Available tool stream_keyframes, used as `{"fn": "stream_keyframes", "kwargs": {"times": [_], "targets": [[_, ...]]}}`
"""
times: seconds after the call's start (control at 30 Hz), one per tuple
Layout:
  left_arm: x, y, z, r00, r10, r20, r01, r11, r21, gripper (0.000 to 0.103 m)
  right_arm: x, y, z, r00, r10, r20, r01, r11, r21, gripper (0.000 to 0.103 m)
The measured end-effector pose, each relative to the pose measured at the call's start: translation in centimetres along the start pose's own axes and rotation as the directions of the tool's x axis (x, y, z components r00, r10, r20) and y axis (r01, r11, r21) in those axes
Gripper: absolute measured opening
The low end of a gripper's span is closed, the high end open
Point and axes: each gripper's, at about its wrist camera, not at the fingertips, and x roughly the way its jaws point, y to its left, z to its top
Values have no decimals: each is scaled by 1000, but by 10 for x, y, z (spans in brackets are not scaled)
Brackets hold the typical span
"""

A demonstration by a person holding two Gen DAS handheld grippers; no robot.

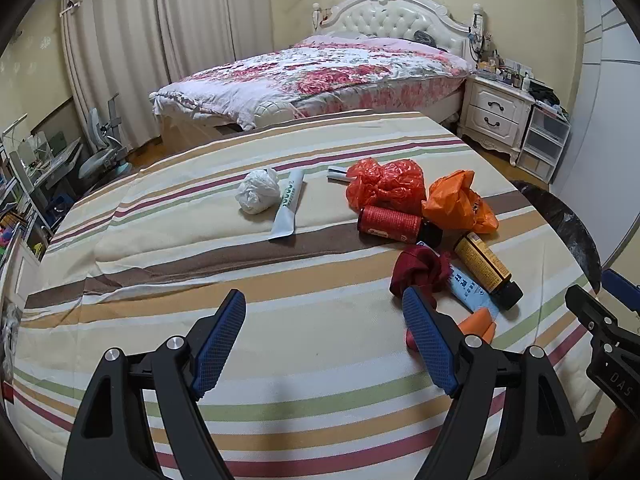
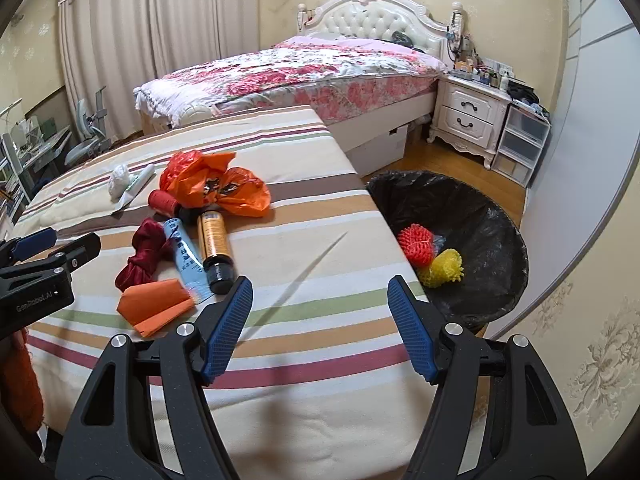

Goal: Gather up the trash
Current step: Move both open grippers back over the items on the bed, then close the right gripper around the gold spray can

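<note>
the left gripper [image 1: 324, 312] is held spread and empty over the striped cover [image 1: 240, 340], and the dark red cloth knot [image 1: 418, 272] is found just beyond its right finger, with the folded orange paper [image 1: 478, 320] partly hidden behind that finger. the right gripper [image 2: 320, 300] is likewise spread with nothing between its pads, the same pile lying up and to its left and the black-lined bin [image 2: 480, 216] to its right. the left gripper is judged nearer to the knot; the blue tube [image 2: 186, 252] and amber bottle [image 2: 214, 240] are laid lengthwise, pointing away from both.
</note>
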Motion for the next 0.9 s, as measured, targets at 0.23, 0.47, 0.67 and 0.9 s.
{"fn": "stream_keyframes", "kwargs": {"times": [0.23,0.47,0.67,0.9], "targets": [[11,-8,1,1000,-21,-16,22,1000,17,78,8,4,-2,1000,-6,-17,6,1000,-3,68],[27,-23,8,998,-48,-36,49,998,39,78,19,-5,1,999,-16,-30,17,1000,16,68],[42,-31,7,994,-78,-78,83,995,61,66,27,-13,1,999,-15,-43,16,999,33,68],[41,-35,2,989,-116,-88,124,988,92,34,28,-11,3,999,-2,-41,4,999,32,69]]}}
